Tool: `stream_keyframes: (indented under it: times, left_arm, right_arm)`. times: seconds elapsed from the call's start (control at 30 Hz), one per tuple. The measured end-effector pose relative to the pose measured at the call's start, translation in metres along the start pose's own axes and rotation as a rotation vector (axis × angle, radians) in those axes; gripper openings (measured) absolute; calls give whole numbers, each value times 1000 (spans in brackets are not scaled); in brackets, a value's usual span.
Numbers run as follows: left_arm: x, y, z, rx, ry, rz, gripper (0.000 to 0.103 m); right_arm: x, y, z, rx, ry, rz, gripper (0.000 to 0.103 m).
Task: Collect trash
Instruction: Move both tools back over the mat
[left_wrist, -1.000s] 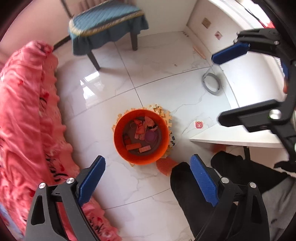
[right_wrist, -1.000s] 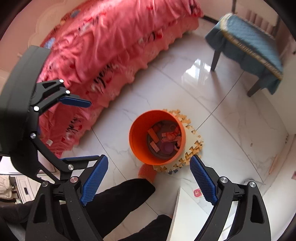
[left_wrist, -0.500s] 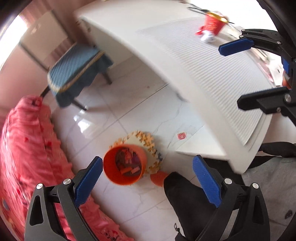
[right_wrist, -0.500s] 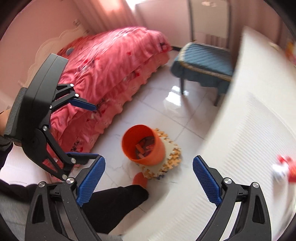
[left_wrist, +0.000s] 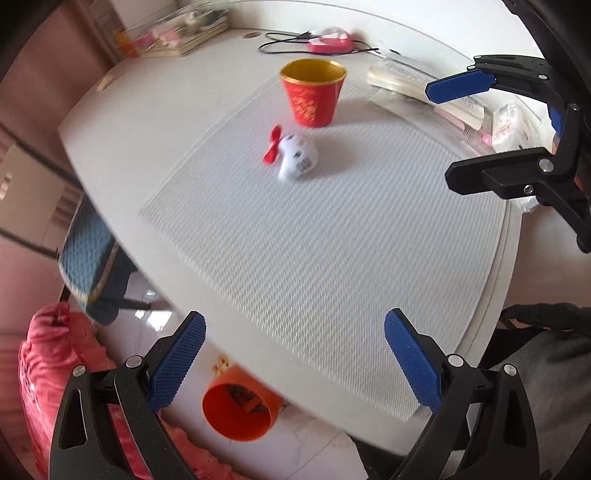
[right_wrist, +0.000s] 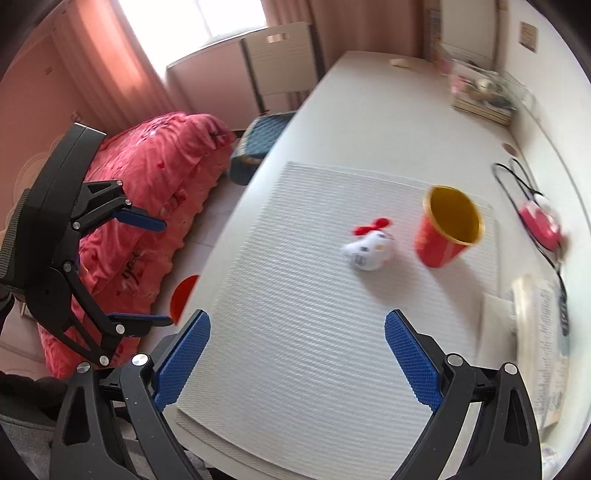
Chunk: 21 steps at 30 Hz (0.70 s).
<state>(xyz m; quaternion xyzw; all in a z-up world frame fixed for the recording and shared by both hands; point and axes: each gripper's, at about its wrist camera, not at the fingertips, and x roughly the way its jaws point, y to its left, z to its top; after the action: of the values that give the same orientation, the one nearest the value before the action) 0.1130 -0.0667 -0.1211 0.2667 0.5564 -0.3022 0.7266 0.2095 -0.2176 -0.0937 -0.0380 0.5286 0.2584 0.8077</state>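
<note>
A red paper cup (left_wrist: 314, 96) with a gold inside stands on a white ribbed mat (left_wrist: 325, 240) on the white table; it also shows in the right wrist view (right_wrist: 445, 230). A small white toy with a red bow (left_wrist: 295, 157) lies just in front of it, seen too in the right wrist view (right_wrist: 369, 245). An orange bin (left_wrist: 236, 410) holding scraps stands on the floor under the table's near edge. My left gripper (left_wrist: 295, 363) is open and empty above the mat's near edge. My right gripper (right_wrist: 297, 360) is open and empty over the mat.
A pink bed (right_wrist: 155, 184) lies left of the table, with a blue stool (left_wrist: 88, 258) beside it. Books and papers (left_wrist: 424, 90), a pink device with a black cable (left_wrist: 328, 40) and a clear box (right_wrist: 487, 88) sit at the table's far side.
Both grippers have lifted and tilted up from looking down at the orange bin on the floor to looking across the tabletop. Both stay open and empty.
</note>
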Motion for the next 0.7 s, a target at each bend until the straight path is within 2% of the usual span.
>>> stream_keyframes:
  times: [0.27, 0.43, 0.53, 0.7]
  left_arm:
    - [36, 5, 64, 27, 7, -44, 96]
    - [60, 12, 96, 17, 26, -91, 96]
    - [72, 6, 111, 34, 39, -91, 96]
    - [91, 14, 124, 23, 39, -120, 96]
  right_arm:
    - [-2, -87, 7, 108, -17, -57, 94]
    - [9, -116, 16, 149, -18, -75, 94]
    - [19, -139, 20, 163, -7, -98, 94]
    - [42, -148, 30, 198, -5, -116, 94]
